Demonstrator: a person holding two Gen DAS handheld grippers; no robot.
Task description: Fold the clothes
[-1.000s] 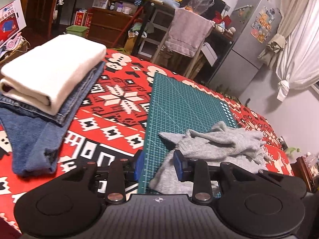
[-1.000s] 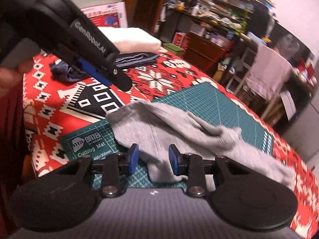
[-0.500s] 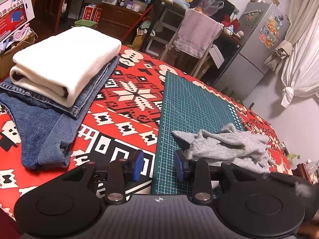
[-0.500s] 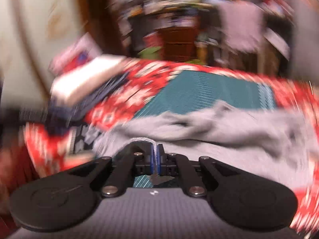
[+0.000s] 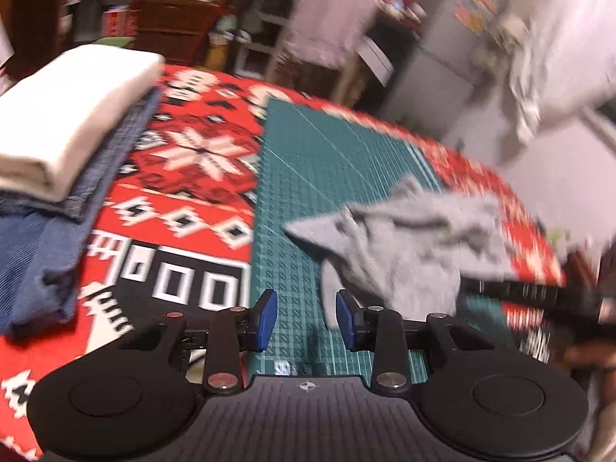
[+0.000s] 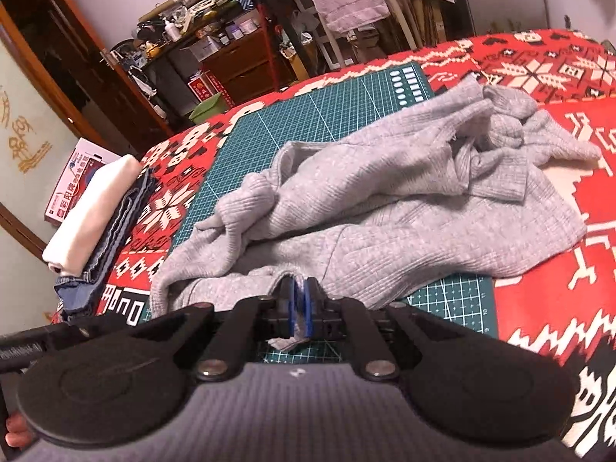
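A crumpled grey knit sweater point(image 6: 385, 208) lies across the green cutting mat point(image 6: 308, 115) and the red patterned cloth. My right gripper point(image 6: 297, 300) is shut on the sweater's near hem, a bit of grey fabric poking out below its blue pads. In the left wrist view the sweater point(image 5: 415, 242) looks blurred and partly lifted at its right side, where the right gripper's dark body point(image 5: 539, 292) holds it. My left gripper point(image 5: 306, 317) is open just above the mat point(image 5: 327, 161), to the left of the sweater, with nothing between its fingers.
A folded white garment point(image 5: 65, 115) sits on folded blue jeans point(image 5: 42, 246) at the left of the red patterned cloth point(image 5: 184, 200). Beyond the table stand a cluttered shelf unit point(image 6: 215, 38), a chair draped with a towel point(image 5: 331, 34), and a fridge.
My right gripper closed on the sweater's hem and swung to the right side, pulling the fabric. The left gripper stayed open and shifted slightly; its view is blurred by motion.
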